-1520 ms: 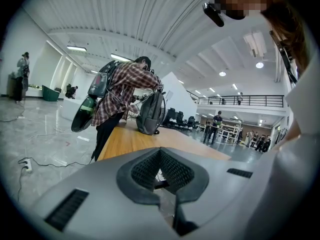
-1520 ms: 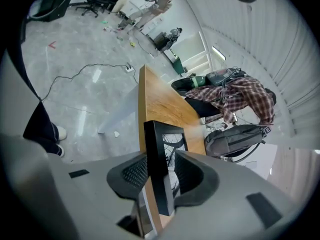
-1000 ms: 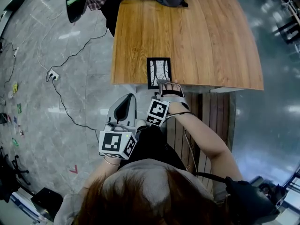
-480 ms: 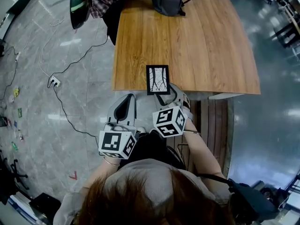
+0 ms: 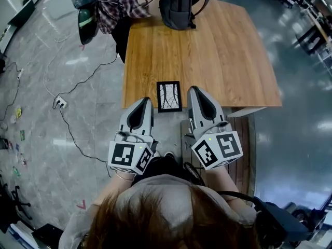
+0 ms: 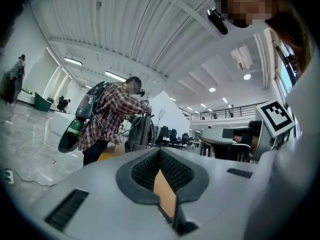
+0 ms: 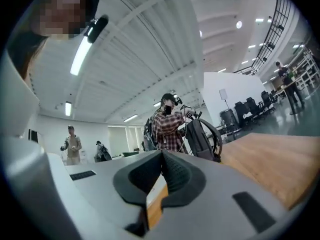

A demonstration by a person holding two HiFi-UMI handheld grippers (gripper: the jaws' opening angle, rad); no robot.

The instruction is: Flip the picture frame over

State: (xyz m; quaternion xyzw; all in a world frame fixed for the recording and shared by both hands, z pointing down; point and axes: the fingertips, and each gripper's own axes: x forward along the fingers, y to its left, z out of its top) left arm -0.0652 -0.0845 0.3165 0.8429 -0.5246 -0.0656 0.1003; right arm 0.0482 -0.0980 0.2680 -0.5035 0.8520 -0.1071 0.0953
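Picture frame (image 5: 169,96) lies flat on the wooden table (image 5: 223,45) at its near edge, picture side up. Left gripper (image 5: 143,102) and right gripper (image 5: 196,91) flank it, both with jaws pressed together, holding nothing.

A wooden bench (image 5: 223,51) stands on a grey, glossy floor (image 5: 31,61). A black-bordered picture frame (image 5: 169,96) lies flat at the bench's near edge, picture side up. A dark backpack (image 5: 179,7) sits at the far edge. On the floor to the left, a black cable (image 5: 65,115) meets a white socket strip (image 5: 60,101)
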